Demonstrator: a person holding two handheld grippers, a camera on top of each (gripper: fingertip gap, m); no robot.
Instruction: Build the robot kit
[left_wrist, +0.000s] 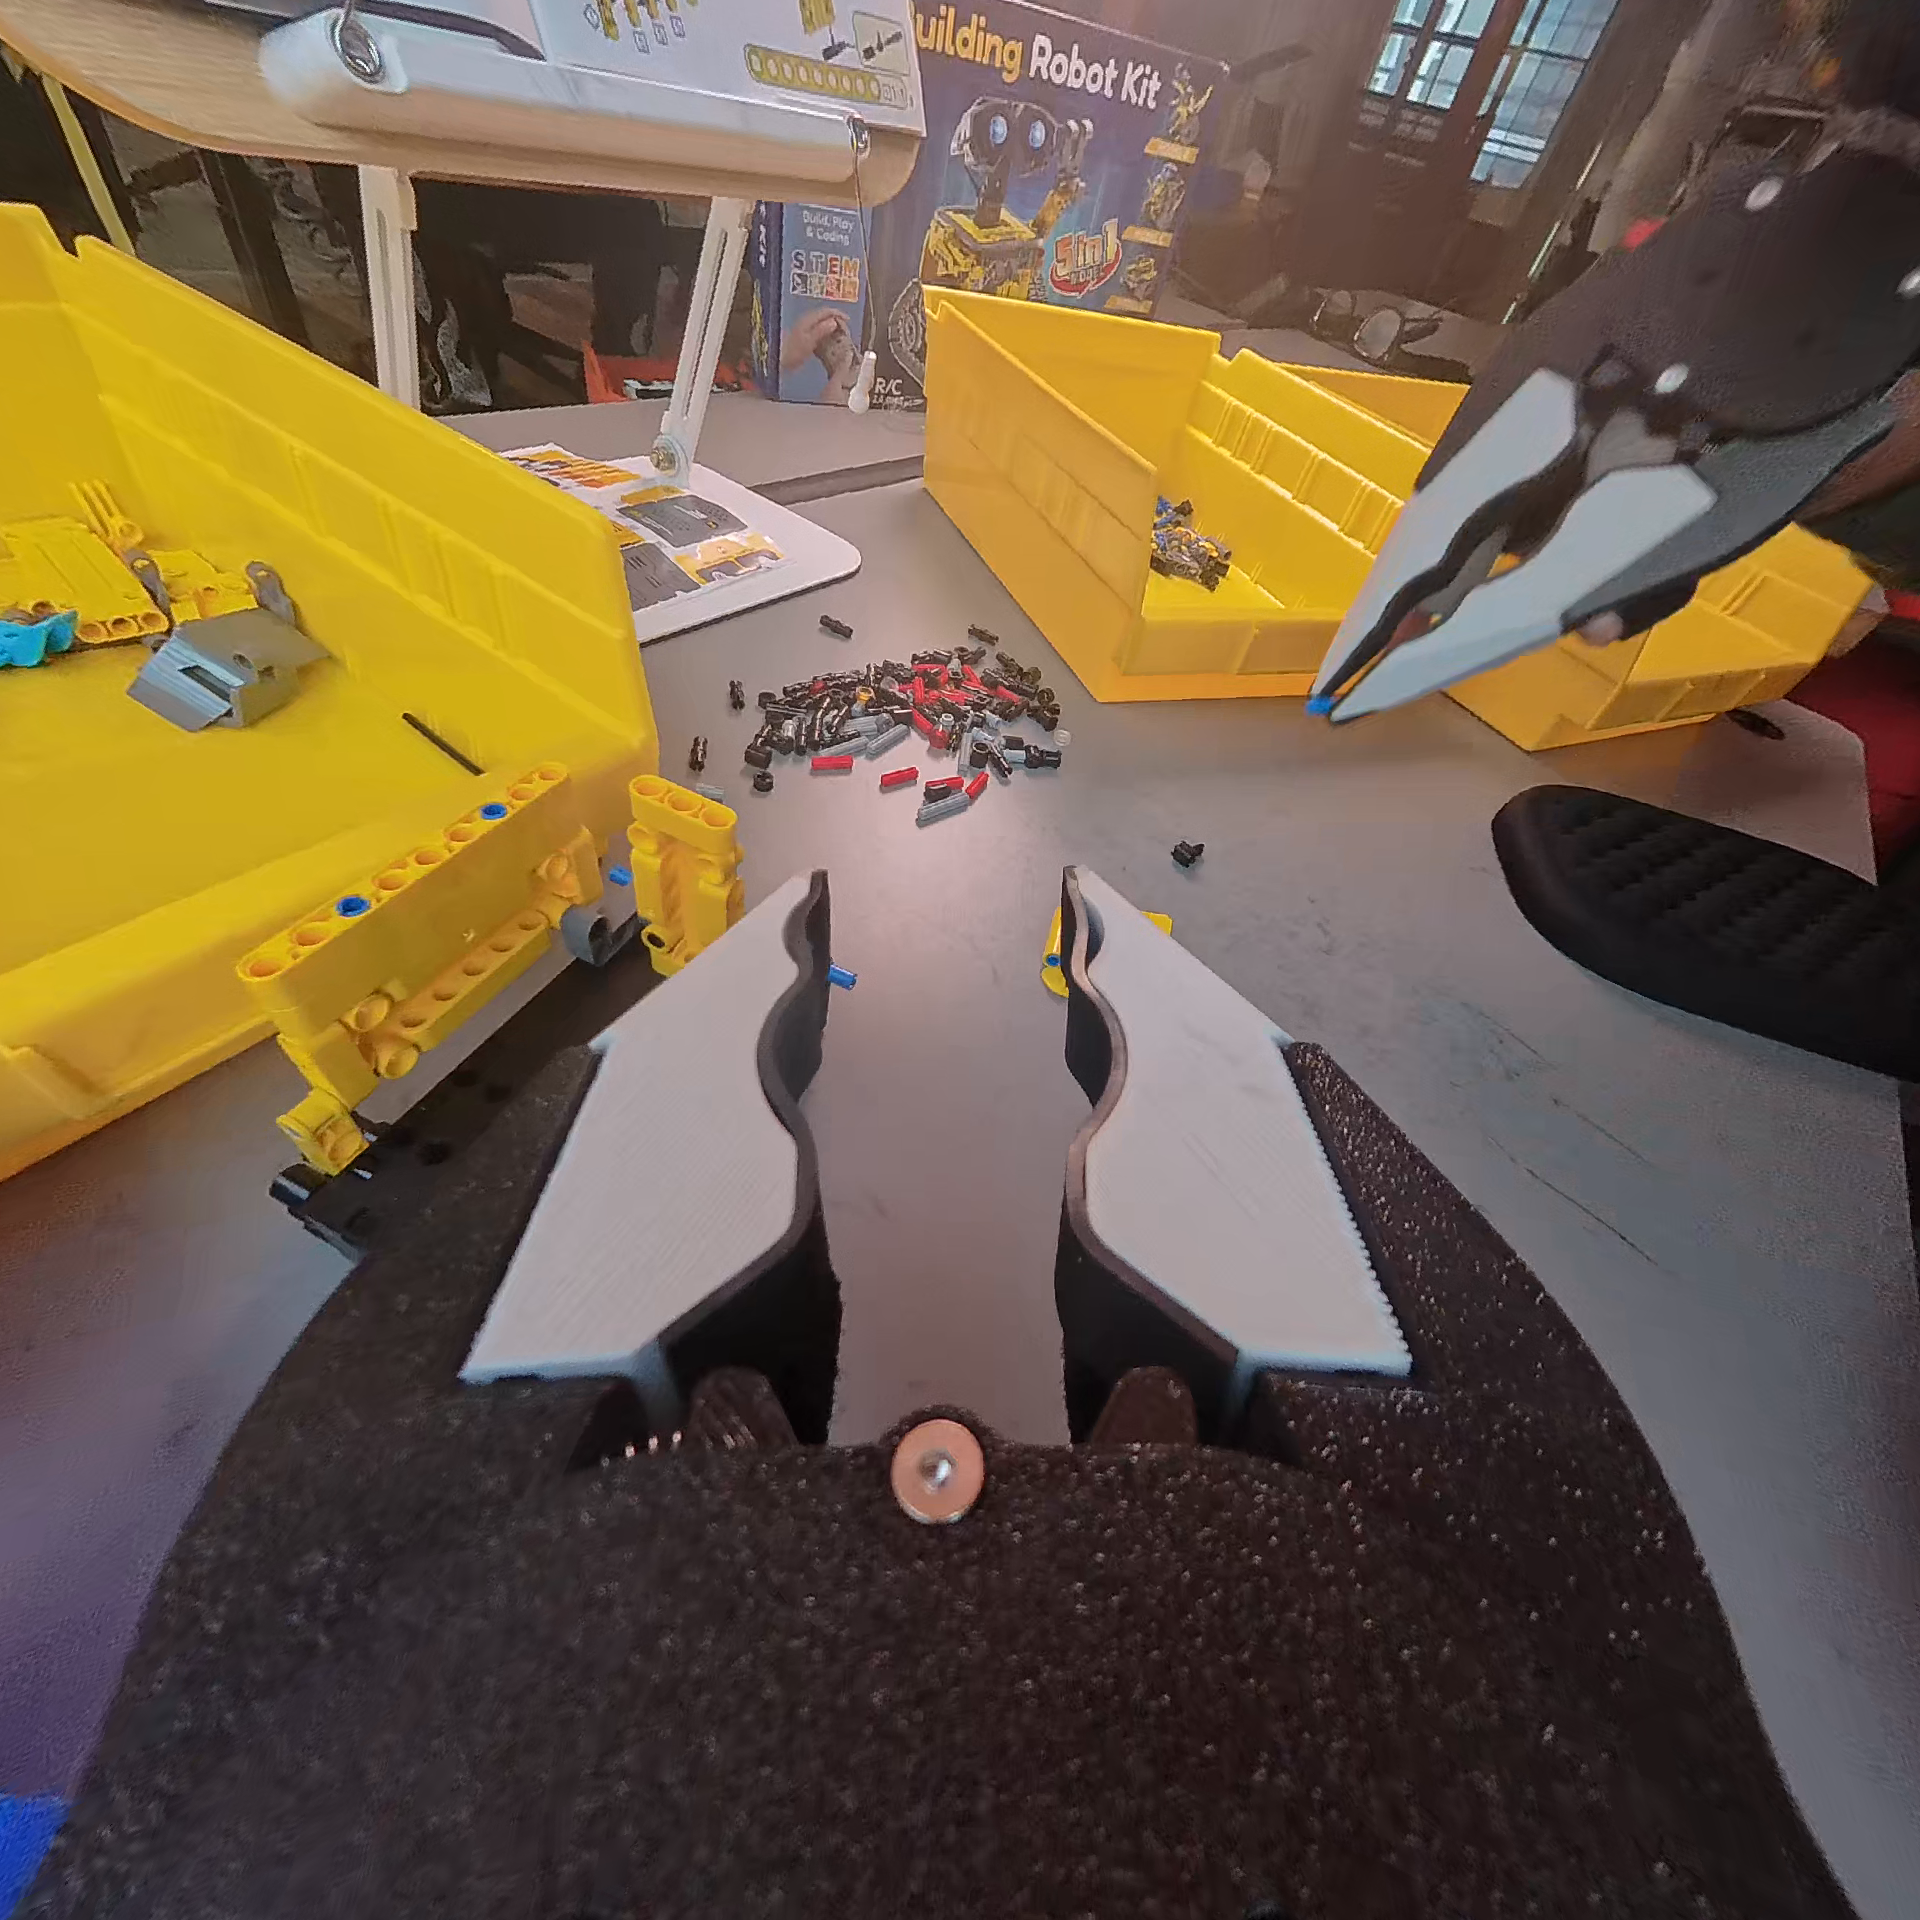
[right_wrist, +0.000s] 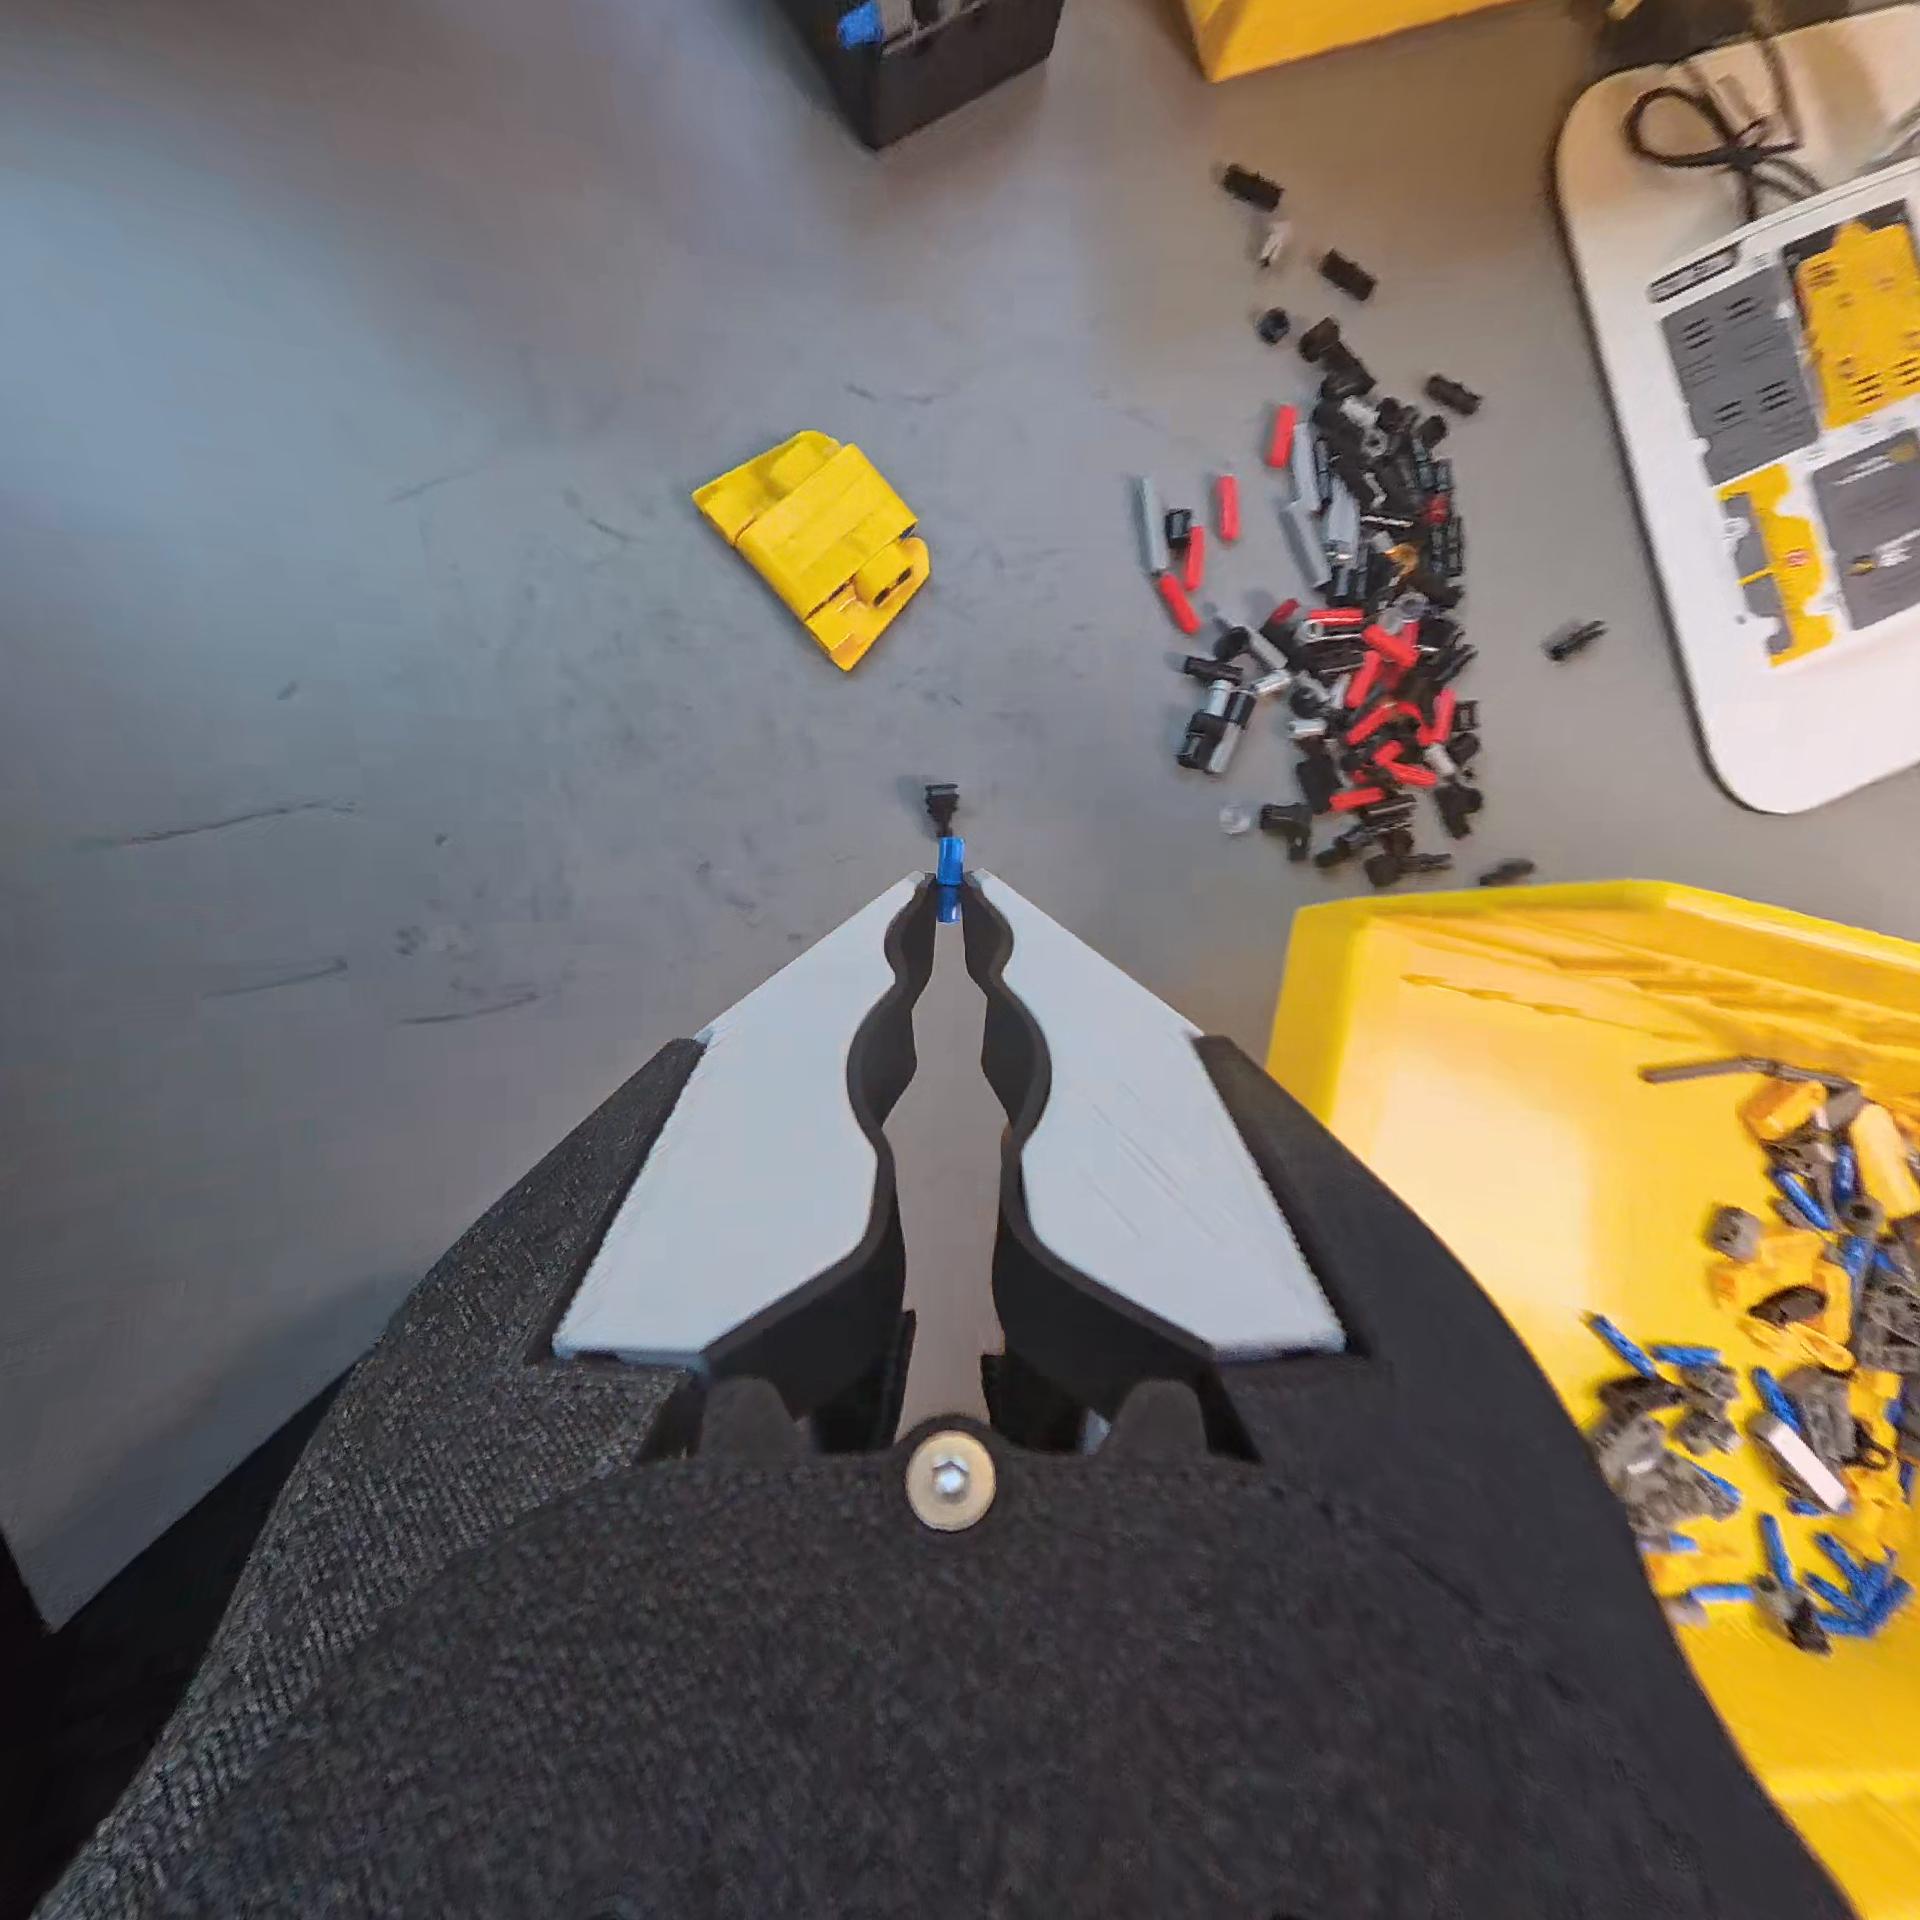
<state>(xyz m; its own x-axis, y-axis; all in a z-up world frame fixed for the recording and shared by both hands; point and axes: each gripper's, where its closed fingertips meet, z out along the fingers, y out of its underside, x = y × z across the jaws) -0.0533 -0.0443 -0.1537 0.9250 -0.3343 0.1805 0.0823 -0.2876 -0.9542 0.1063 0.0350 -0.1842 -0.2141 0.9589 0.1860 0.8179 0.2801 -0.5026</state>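
Right tongs (right_wrist: 948, 881) pinching blue pin (right_wrist: 949, 873) lengthwise, pointing forward beyond tips, left tongs (left_wrist: 945, 914) spread.

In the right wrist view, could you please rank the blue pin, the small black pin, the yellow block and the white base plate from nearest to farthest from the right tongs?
1. blue pin: pinched at the tips of the right tongs.
2. small black pin: just ahead.
3. yellow block: farther ahead, slightly left.
4. white base plate: far upper right.

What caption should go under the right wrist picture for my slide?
Right gripper pinching a small blue pin above the grey table, near a yellow block and scattered pins.
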